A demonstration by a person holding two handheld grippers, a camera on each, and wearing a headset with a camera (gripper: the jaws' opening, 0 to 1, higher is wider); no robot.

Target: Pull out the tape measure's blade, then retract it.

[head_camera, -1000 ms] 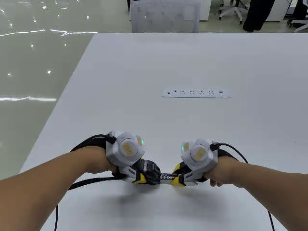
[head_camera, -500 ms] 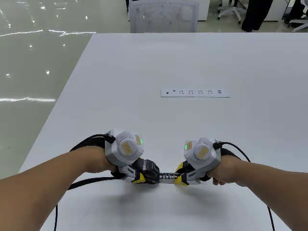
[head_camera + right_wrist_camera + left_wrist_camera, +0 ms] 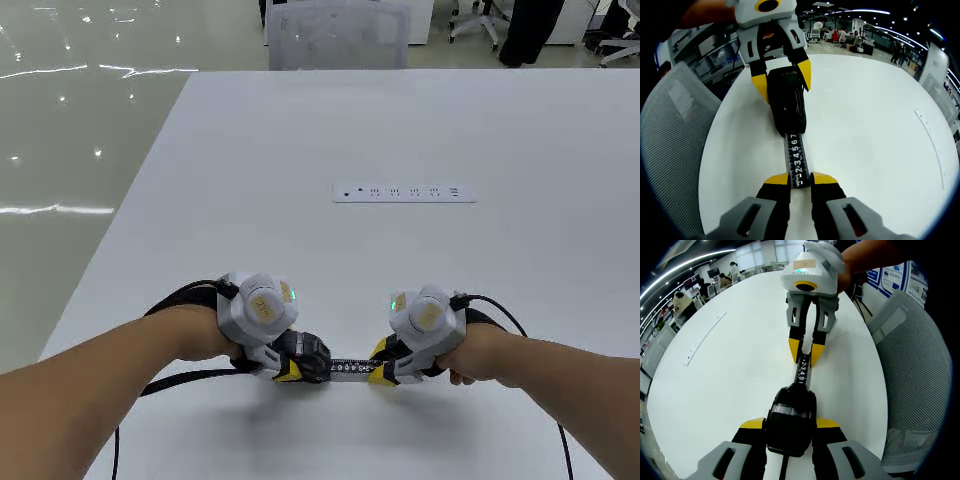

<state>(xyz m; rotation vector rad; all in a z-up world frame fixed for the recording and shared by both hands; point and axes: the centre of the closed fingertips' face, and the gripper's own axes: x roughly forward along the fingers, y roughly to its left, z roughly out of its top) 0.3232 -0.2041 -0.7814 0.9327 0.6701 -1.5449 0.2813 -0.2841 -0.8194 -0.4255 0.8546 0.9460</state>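
Near edge of the white table (image 3: pixel 300 140), about mid-width. Your left hand (image 3: pixel 205 335) and right hand (image 3: pixel 472 352) each hold a gripper, and the two point at each other, near but not touching.

Left gripper (image 3: pixel 286 367): jaws closed onto the black tape measure (image 3: pixel 308 356), one yellow tip on each side of the case. The case sits low over the tabletop. You cannot tell from these views whether it rests on the surface.

Right gripper (image 3: pixel 383 372): jaws drawn in to a narrow gap, with the free end of the blade (image 3: pixel 350 367) pinched between the yellow tips. In the right gripper view the blade runs straight from the case's mouth to those tips, black with white numbers, readable up to 7. Only a short length is out.

A black cable (image 3: pixel 180 297) loops away from the left gripper toward the left edge of the table. Another leaves the right gripper toward you.

A white power strip (image 3: pixel 403 193) lies flat farther out on the table, right of centre and well apart from both grippers. A grey mesh chair (image 3: pixel 335 35) stands at the far end of the table.
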